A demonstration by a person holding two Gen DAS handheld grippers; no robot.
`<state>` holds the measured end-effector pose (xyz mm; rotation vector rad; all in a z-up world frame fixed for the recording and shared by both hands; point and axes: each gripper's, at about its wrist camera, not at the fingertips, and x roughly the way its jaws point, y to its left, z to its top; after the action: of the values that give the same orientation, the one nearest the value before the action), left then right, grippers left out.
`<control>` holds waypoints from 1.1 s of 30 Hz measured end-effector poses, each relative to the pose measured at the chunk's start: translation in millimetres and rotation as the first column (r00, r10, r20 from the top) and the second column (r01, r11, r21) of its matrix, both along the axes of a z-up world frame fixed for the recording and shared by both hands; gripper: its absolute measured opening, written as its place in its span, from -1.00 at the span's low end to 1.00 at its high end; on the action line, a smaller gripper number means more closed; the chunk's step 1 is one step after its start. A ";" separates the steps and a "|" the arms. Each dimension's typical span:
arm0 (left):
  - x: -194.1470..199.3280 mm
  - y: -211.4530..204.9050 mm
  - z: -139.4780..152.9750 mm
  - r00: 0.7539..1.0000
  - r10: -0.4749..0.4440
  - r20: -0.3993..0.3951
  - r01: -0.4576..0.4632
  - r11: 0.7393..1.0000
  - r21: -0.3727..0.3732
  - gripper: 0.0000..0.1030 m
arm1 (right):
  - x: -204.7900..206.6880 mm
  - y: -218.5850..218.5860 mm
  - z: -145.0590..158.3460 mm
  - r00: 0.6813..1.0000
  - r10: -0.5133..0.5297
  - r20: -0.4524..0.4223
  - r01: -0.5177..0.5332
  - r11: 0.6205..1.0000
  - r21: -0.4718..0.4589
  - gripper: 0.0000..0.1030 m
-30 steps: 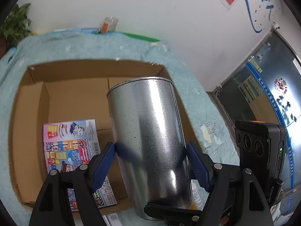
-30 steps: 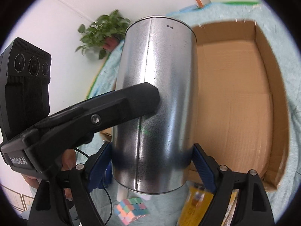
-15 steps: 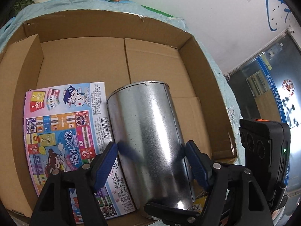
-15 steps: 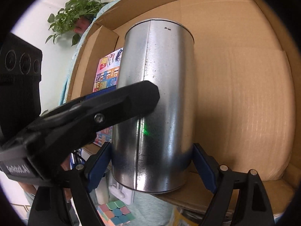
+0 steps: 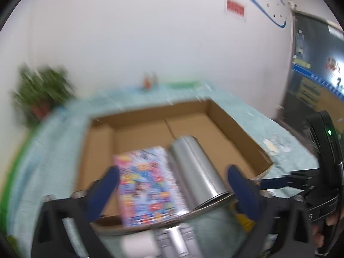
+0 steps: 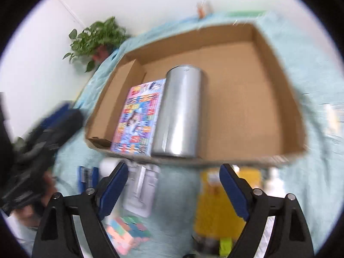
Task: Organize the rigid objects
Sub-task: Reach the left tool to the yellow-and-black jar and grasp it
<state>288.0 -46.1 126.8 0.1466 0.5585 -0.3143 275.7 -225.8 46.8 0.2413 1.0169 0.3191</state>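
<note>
Galvanised-looking metal can point(image 6: 179, 111) lies on its side inside the cardboard box point(image 6: 247, 90), touching the right edge of a colourful printed booklet point(image 6: 139, 116) that lies flat on the box floor. Both sit ahead of the right gripper point(image 6: 173, 190), beyond its fingertips, just over the near wall of the box.

Right gripper: jaws opening, blue pads apart, nothing between them.

Left gripper point(image 5: 172, 190): jaws opening, wide apart. The can point(image 5: 197, 172) and booklet point(image 5: 146, 182) show in the gap in the left wrist view but lie in the box point(image 5: 232, 137) beyond the pads, not pressed by either. Frame heavily blurred.

Below and near the right gripper, on the light blue cloth point(image 6: 311, 68): a colour cube point(image 6: 126, 234), a yellow packet point(image 6: 217, 206), a white item point(image 6: 139, 189), details blurred.

Potted plant point(image 6: 96, 36) far left of the box, against the white wall.
</note>
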 end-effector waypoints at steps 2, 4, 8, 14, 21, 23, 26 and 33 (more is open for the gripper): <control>-40.3 5.2 6.3 0.997 0.039 0.072 -0.040 0.999 0.010 1.00 | -25.3 -3.0 -0.3 0.997 -0.050 0.051 0.052 0.998 -0.042 0.70; -69.9 9.1 2.8 0.995 0.072 0.066 -0.072 0.997 -0.009 1.00 | -44.4 -9.6 0.0 0.991 -0.108 0.077 0.112 0.993 -0.046 0.70; -111.5 22.4 -6.4 0.992 0.124 -0.024 -0.126 0.986 -0.110 0.99 | -71.6 1.4 13.0 0.968 -0.153 0.198 0.179 0.976 -0.122 0.70; -139.0 28.2 -26.7 0.989 0.097 -0.107 -0.108 0.989 -0.099 -0.98 | -99.8 10.6 11.8 0.971 -0.079 0.223 0.125 0.973 -0.196 -0.43; -142.7 16.6 -31.7 0.984 0.134 -0.119 -0.153 0.973 -0.171 1.00 | -118.4 -5.6 8.3 0.971 -0.097 0.221 0.141 0.971 -0.194 0.68; -138.1 11.5 -38.9 0.981 0.146 -0.126 -0.164 0.976 -0.146 0.99 | -118.8 -10.1 8.1 0.964 -0.114 0.242 0.162 0.969 -0.185 0.73; -128.2 6.7 -46.4 0.979 0.132 -0.157 -0.154 0.979 -0.137 0.99 | -111.7 -13.7 5.7 0.966 -0.111 0.232 0.156 0.971 -0.184 0.73; -106.9 5.3 -60.5 0.966 0.112 -0.231 -0.155 0.972 -0.177 1.00 | -90.4 -23.6 -3.6 0.976 -0.090 0.199 0.119 0.983 -0.139 0.73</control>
<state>181.1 -40.8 66.3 -0.1165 0.7497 -0.2523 185.2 -249.4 43.2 0.1241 0.8292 0.1651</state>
